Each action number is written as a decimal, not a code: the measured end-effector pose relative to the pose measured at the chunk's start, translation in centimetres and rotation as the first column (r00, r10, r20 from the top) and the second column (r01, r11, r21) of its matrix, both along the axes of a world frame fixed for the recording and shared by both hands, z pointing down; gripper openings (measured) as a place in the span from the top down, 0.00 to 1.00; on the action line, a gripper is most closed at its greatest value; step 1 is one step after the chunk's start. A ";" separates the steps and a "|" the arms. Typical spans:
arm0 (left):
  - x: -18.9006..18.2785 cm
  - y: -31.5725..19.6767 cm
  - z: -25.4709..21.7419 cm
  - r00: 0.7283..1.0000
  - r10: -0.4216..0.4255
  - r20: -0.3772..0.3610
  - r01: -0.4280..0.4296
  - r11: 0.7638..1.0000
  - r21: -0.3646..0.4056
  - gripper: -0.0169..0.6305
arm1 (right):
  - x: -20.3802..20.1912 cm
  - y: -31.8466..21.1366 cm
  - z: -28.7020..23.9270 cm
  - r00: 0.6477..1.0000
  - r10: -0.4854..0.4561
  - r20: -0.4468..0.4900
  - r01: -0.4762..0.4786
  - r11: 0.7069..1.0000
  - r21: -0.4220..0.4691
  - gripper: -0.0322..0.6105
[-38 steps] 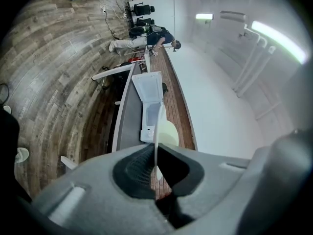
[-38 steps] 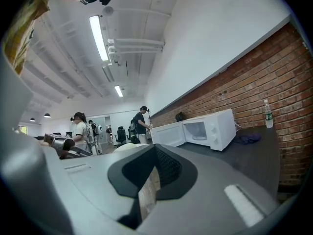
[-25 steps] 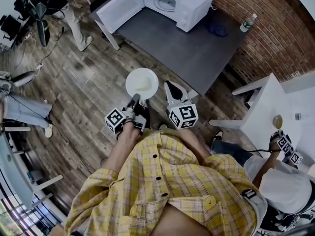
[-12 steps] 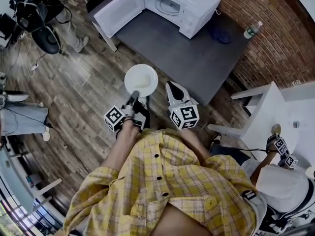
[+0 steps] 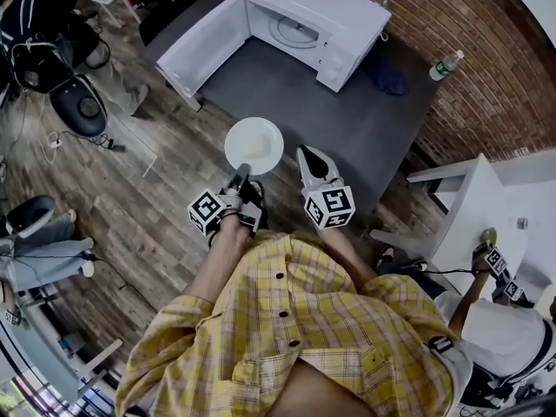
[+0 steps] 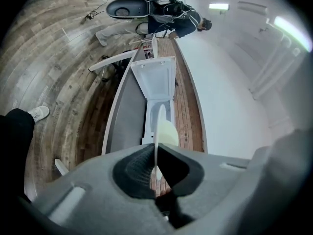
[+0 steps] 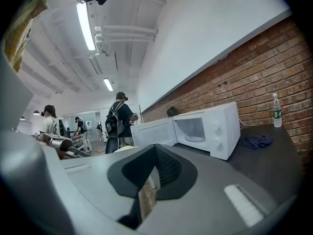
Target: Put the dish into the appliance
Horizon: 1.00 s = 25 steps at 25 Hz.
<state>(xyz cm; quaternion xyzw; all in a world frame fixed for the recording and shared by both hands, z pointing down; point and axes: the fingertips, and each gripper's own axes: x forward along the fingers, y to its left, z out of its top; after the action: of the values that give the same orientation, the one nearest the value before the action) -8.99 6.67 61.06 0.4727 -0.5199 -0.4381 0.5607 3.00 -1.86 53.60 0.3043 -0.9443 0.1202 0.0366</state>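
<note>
1. Head view: left tongs (image 5: 243, 173) pinch the near rim of the white dish (image 5: 254, 144); dish is held roughly level in the air, resting on nothing; from above it overlaps the near edge of the dark grey surface (image 5: 347, 111).
2. Left gripper view: left tongs (image 6: 155, 166) are clamped on the dish (image 6: 160, 131); rim runs edge-on as a thin white line between the jaws; pale yellowish lump sits on the dish, can't tell what it is.
3. Right tongs (image 5: 306, 154) hang just beside the dish on its right, not touching it.
4. Right gripper view: right tongs (image 7: 147, 190) are pressed almost together; only a thin slit shows, nothing in it.
5. White microwave (image 5: 321, 11) sits at the far end of the surface, well apart from the dish; door (image 5: 204, 46) is swung wide open to the left; turntable (image 5: 295, 31) is visible inside.
6. Same microwave (image 7: 215, 129) shows ahead of the right tongs, cavity facing them.
7. Blue cloth (image 5: 388, 75) lies on the surface just beside the microwave; clear bottle (image 5: 445, 64) stands upright at the far corner, near the brick wall (image 5: 495, 59).
8. Person holding the tongs wears a yellow plaid shirt (image 5: 295, 337); wood floor (image 5: 130, 198) is below.
</note>
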 end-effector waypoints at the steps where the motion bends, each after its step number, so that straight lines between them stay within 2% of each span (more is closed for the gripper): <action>1: -0.6 -0.8 -0.1 1.000 0.004 -0.004 -0.004 1.000 -0.006 0.96 | -0.6 -0.9 -0.2 1.000 0.005 -0.002 -0.005 1.000 -0.004 0.95; 10: -5.4 -7.4 -1.0 0.998 0.056 -0.019 -0.056 0.998 -0.003 0.96 | -4.7 -5.9 -1.1 0.998 0.052 -0.026 -0.053 0.999 -0.010 0.95; 25: -10.8 -16.9 -1.3 0.976 0.216 0.025 -0.216 0.976 -0.006 0.96 | -9.4 -13.3 -1.8 0.982 0.187 -0.033 -0.188 0.982 -0.005 0.95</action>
<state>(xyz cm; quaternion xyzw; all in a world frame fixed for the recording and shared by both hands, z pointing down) -19.79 -10.22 59.72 0.5308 -0.4734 -0.3676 0.5992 -6.44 -15.20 51.83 0.3936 -0.9102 0.1219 0.0415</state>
